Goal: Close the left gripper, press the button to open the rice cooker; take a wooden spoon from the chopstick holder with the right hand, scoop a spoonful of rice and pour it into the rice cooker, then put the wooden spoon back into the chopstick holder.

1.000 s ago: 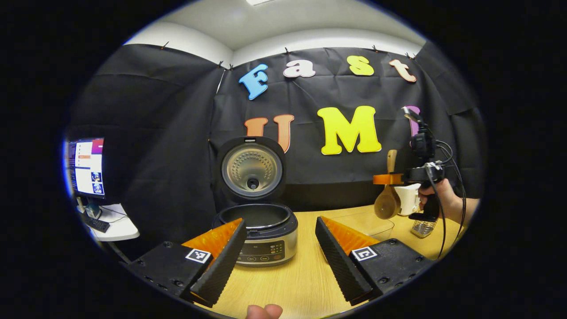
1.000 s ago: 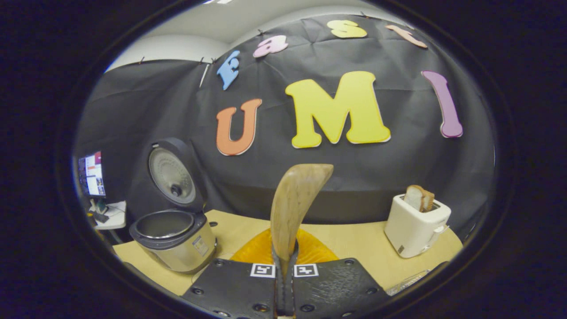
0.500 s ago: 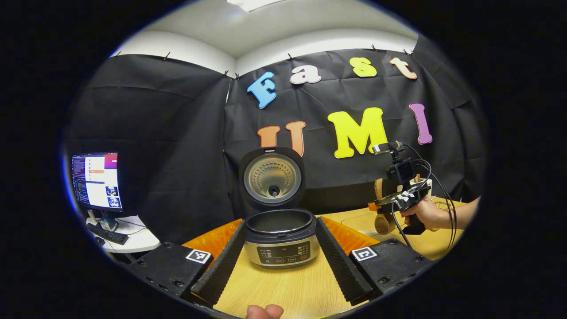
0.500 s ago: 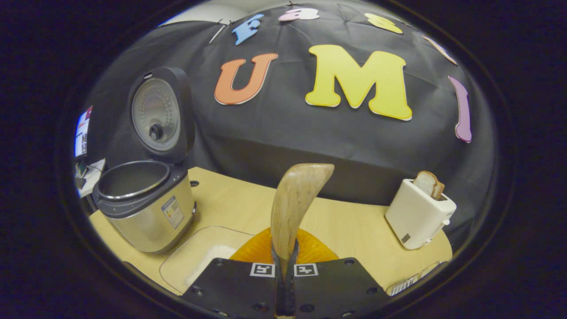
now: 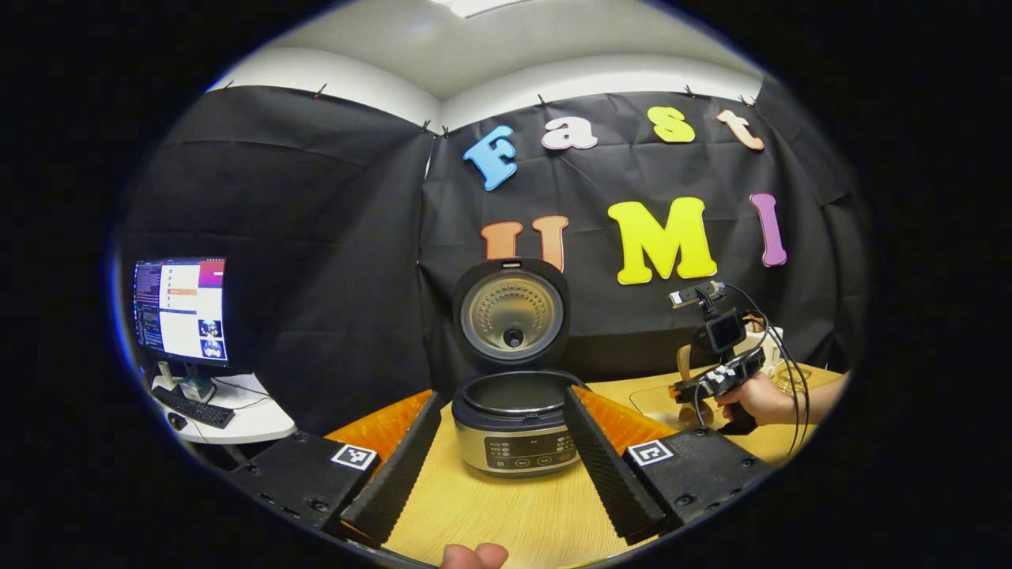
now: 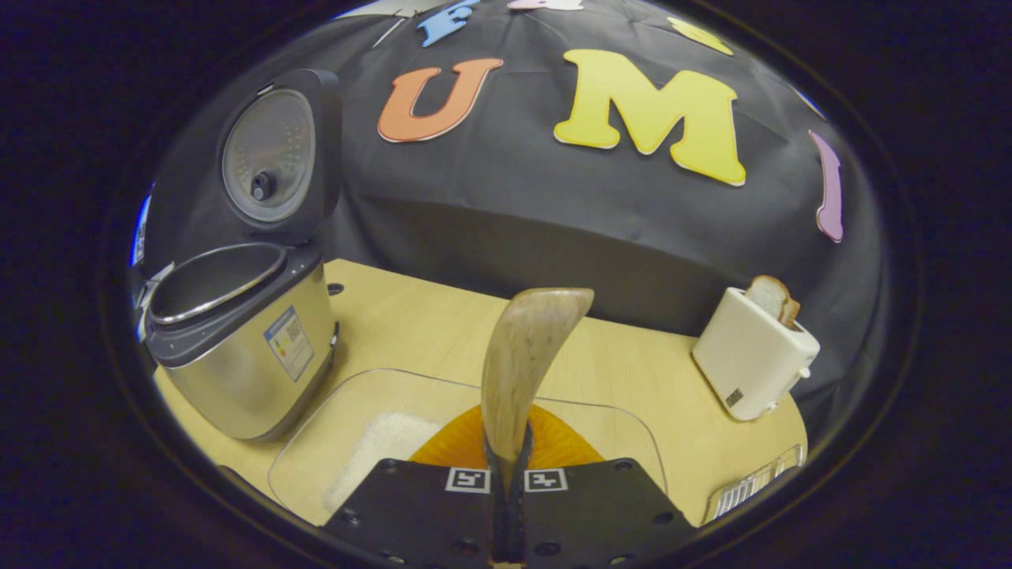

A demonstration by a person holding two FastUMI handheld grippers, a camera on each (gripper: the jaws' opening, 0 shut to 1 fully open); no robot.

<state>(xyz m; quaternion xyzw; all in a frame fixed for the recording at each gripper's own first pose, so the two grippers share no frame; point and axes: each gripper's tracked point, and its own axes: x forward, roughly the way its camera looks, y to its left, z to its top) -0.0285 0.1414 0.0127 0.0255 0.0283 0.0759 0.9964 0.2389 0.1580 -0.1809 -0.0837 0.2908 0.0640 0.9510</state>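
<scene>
Both fingers of the right gripper point(image 6: 506, 494) are clamped on the handle of the wooden spoon point(image 6: 522, 359), whose bowl rises upright and curls a little to the right in the right gripper view. Just under it sits a clear container point(image 6: 474, 411) on the table point(image 6: 443, 332), with a pile of white rice point(image 6: 379, 446) in its left part. The rice cooker point(image 6: 237, 348) stands beside the container's left end, its lid point(image 6: 277, 154) swung up and the inner pot bare. A white toaster point(image 6: 755, 356) with bread in its slot stands well apart on the right.

In the left gripper view, a hand point(image 5: 760, 399) holds the right gripper tilted forward and down over the container (the spoon is mostly hidden there). The left gripper point(image 5: 494, 450) hangs with its fingers spread apart, the cooker framed between them. A monitor point(image 5: 180, 310) glows on a side desk at the left.
</scene>
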